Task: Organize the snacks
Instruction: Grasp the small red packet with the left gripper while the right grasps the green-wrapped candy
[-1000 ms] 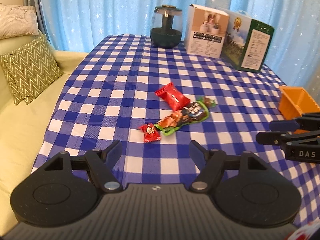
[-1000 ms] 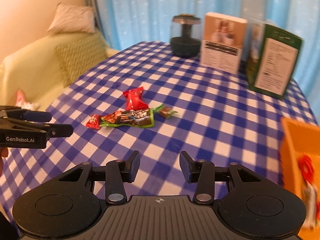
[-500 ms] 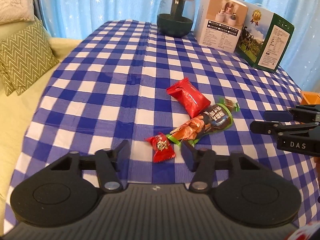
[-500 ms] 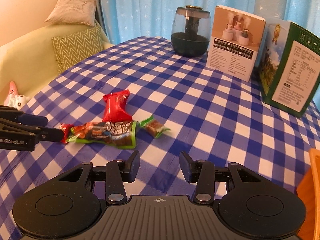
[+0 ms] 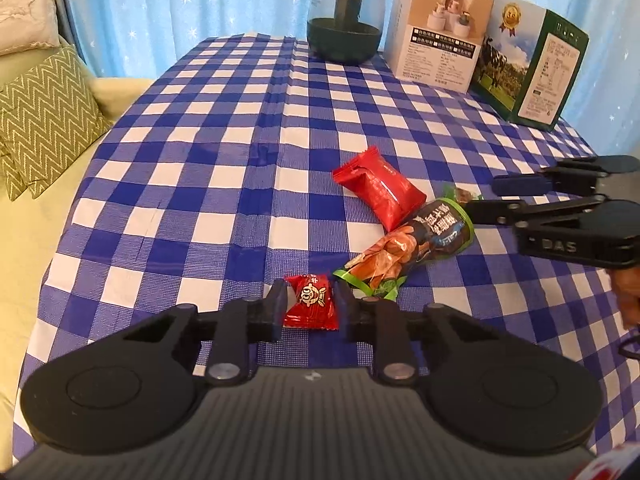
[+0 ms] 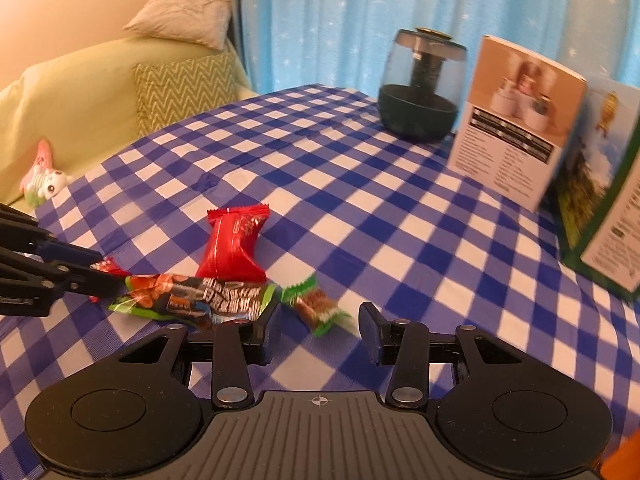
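Several snacks lie together on the blue checked tablecloth (image 5: 224, 168). My left gripper (image 5: 311, 294) has its jaws closing, and both pads touch the sides of a small red candy (image 5: 312, 308) that rests on the cloth. Just beyond it are a long green and dark snack pack (image 5: 416, 246) and a bigger red pack (image 5: 378, 194). My right gripper (image 6: 318, 316) stands open with a small green-wrapped candy (image 6: 316, 306) lying between its fingertips, untouched. In the right wrist view the left gripper (image 6: 108, 271) comes in from the left edge onto the red candy (image 6: 105, 267).
At the table's far end stand a dark glass jar (image 5: 344, 28), a white box (image 5: 438, 52) and a green box (image 5: 528, 76). Left of the table is a sofa with a zigzag cushion (image 5: 44, 120) and a plush toy (image 6: 42, 176).
My left gripper came forward and down over the small red candy, and its jaws narrowed onto it. The right gripper swung left to the green candy; the orange bin left its view.
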Tool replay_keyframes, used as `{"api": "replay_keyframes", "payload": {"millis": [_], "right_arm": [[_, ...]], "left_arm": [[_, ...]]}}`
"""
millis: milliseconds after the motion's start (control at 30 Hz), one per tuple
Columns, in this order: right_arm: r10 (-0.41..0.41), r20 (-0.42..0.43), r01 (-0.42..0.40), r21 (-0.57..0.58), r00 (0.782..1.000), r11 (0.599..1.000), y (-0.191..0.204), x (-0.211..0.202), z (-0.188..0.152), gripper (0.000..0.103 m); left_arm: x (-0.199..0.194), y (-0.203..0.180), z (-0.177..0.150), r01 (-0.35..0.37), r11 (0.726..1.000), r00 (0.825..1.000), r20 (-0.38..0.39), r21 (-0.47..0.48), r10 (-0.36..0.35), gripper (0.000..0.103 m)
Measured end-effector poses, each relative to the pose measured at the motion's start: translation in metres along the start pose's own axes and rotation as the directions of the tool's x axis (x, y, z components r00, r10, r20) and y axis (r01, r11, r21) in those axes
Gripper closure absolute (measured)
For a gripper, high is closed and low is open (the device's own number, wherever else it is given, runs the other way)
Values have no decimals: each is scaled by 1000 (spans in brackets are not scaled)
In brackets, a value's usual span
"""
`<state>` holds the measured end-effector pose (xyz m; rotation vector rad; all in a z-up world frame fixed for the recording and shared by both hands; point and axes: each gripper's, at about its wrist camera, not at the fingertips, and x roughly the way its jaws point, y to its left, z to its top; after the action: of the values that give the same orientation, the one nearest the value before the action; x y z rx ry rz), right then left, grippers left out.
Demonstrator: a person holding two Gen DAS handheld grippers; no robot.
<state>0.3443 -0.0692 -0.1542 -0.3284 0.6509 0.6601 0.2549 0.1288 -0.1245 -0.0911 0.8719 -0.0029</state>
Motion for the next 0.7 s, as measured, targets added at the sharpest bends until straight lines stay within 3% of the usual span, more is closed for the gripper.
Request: {"api": "replay_keyframes", "payload": {"millis": [233,267,300,367,700], "right_arm": [[44,-27,-46,-62,999,997,-1,24,6,59],[45,-31,-47,-58,998,997,-1,25,6,62],[47,-35,-48,-47,998,998,-2,25,5,73],[56,-40,-57,-22,998,998,-2,24,3,82],[-37,-66,45,123,997,991,6,-11,-23,83]], "left_arm": [[-1,-2,-1,8,1000,1000,-9,4,-8,81],[-1,-2,-1,8,1000,1000,-11,3,-8,81],[0,-2,-1,8,1000,1000,-12,1,-8,81],[0,-2,-1,3,1000,1000,-18,2,-3,81],[0,-4,-6,-14,999,1000,-14,39,14,80]]}}
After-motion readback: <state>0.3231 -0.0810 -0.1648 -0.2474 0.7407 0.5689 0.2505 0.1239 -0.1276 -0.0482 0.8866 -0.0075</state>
